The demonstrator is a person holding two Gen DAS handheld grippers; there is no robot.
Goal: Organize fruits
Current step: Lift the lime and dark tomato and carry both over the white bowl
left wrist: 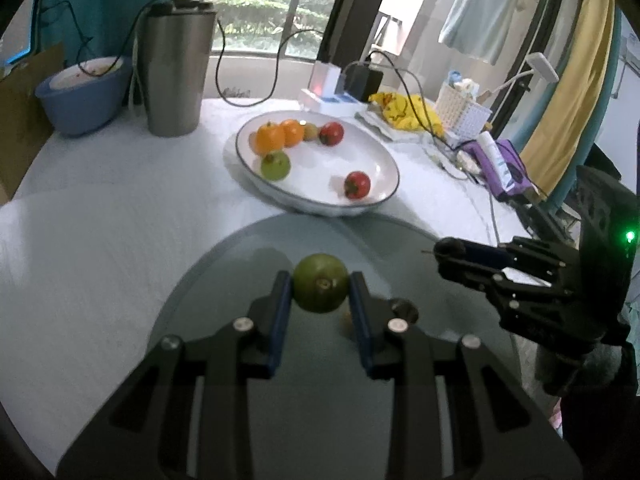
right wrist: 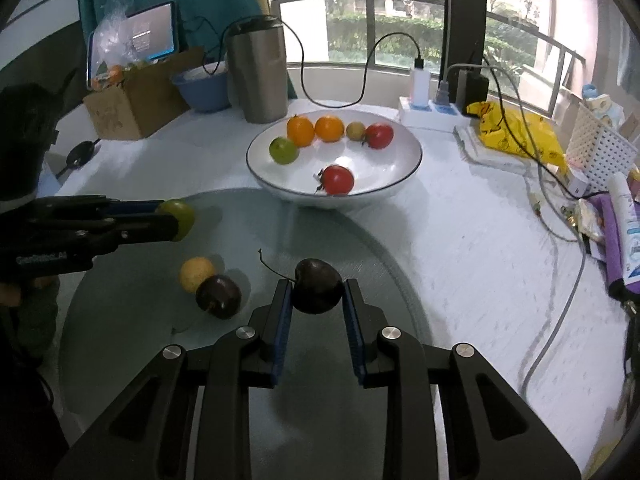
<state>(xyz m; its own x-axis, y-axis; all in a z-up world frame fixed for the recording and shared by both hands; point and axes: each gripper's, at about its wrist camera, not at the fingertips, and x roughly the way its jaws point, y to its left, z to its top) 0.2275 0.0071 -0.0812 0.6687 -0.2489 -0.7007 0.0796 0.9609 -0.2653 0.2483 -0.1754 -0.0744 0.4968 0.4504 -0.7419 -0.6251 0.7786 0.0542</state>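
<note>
My left gripper (left wrist: 320,290) is shut on a green fruit (left wrist: 321,288) above the glass tabletop (left wrist: 224,280); the fruit also shows in the right wrist view (right wrist: 180,216). My right gripper (right wrist: 317,292) is shut on a dark cherry (right wrist: 318,285) with a stem; in the left wrist view the gripper (left wrist: 448,252) shows at the right. A white bowl (right wrist: 400,176) holds two oranges (right wrist: 301,130), a green fruit (right wrist: 284,150), a brownish fruit (right wrist: 355,130) and two red tomatoes (right wrist: 338,179). A yellow fruit (right wrist: 197,274) and a second dark cherry (right wrist: 218,296) lie on the glass.
A steel tumbler (right wrist: 262,72), a blue bowl (right wrist: 206,88) and a cardboard box (right wrist: 132,104) stand at the back left. A power strip (right wrist: 432,110) with cables, a yellow bag (right wrist: 516,132), a white basket (right wrist: 600,148) and a purple item (right wrist: 620,240) crowd the right.
</note>
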